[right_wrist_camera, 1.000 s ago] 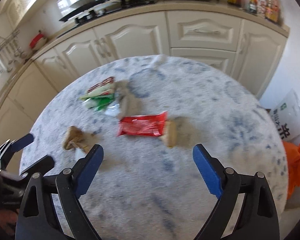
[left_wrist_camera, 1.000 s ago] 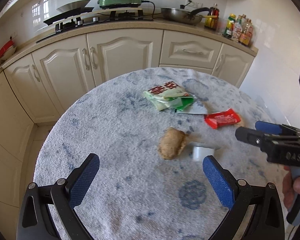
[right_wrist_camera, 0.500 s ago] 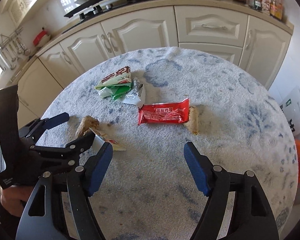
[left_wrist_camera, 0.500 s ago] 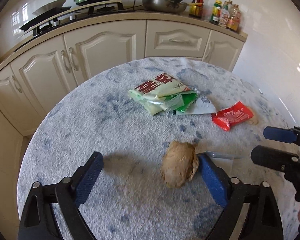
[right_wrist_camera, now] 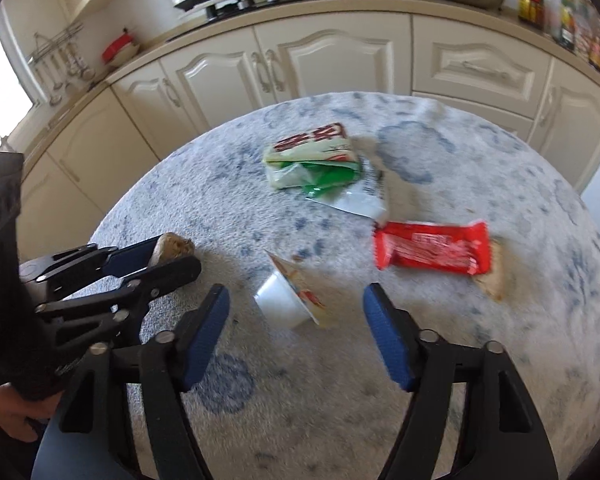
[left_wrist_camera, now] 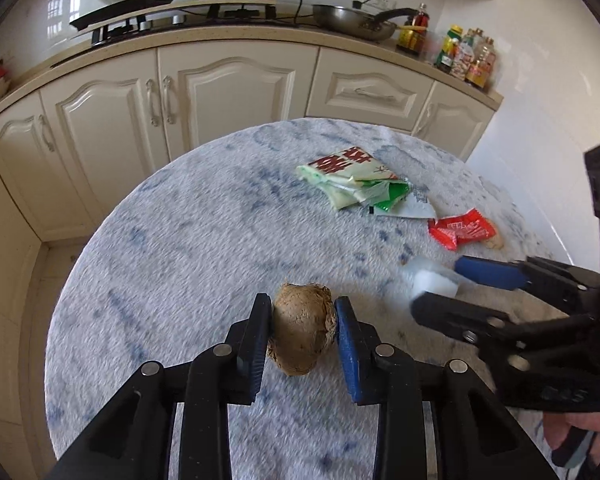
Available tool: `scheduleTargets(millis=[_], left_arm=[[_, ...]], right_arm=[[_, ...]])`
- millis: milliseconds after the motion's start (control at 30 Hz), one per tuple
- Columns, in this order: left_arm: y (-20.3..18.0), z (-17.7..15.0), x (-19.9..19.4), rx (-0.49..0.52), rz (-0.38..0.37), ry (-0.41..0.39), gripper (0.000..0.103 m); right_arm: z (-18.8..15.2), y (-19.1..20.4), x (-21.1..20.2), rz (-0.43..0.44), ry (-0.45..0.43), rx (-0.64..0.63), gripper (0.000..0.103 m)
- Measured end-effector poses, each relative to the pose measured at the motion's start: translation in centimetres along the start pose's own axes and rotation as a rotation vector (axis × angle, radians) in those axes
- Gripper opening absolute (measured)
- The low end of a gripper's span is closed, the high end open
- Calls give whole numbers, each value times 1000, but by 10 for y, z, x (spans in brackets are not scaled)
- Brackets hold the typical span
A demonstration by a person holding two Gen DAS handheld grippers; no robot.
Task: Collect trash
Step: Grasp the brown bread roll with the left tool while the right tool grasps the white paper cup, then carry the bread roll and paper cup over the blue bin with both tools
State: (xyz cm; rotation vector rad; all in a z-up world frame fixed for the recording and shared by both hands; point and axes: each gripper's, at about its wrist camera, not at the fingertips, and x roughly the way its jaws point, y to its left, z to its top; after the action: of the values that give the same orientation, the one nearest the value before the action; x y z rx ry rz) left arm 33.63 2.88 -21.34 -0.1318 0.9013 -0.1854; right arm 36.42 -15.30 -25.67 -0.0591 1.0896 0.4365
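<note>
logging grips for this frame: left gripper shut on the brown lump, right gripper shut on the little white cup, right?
Half right. The left gripper is shut on the brown lump, but the right gripper is open: the right wrist view shows its fingers spread either side of the white cup, which lies tipped on the table.

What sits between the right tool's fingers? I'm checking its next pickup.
A small white cup on its side lies between the open right tool's fingers, in the right wrist view.
</note>
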Motion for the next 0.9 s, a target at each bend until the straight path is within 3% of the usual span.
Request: scheduleTargets(millis=[67, 133, 267, 300, 533, 900], left_arm=[[3, -4, -6, -11, 3, 0, 28], [3, -9, -17, -16, 1, -2, 28], [-1, -15, -28, -17, -13, -2, 28], [-3, -17, -30, -15, -17, -1, 28], [-25, -20, -47, 11, -43, -20, 28], [-82, -13, -95, 98, -69, -106, 28]], right_arm=[[-1, 5, 5, -33, -5, -35, 52], [-3, 11, 5, -67, -9, -74, 36], [-12, 12, 1, -83, -15, -98, 29], [-14, 11, -1, -82, -16, -95, 23], [-27, -11, -30, -39, -54, 3, 23], [-43, -38, -106, -53, -178, 73, 23]])
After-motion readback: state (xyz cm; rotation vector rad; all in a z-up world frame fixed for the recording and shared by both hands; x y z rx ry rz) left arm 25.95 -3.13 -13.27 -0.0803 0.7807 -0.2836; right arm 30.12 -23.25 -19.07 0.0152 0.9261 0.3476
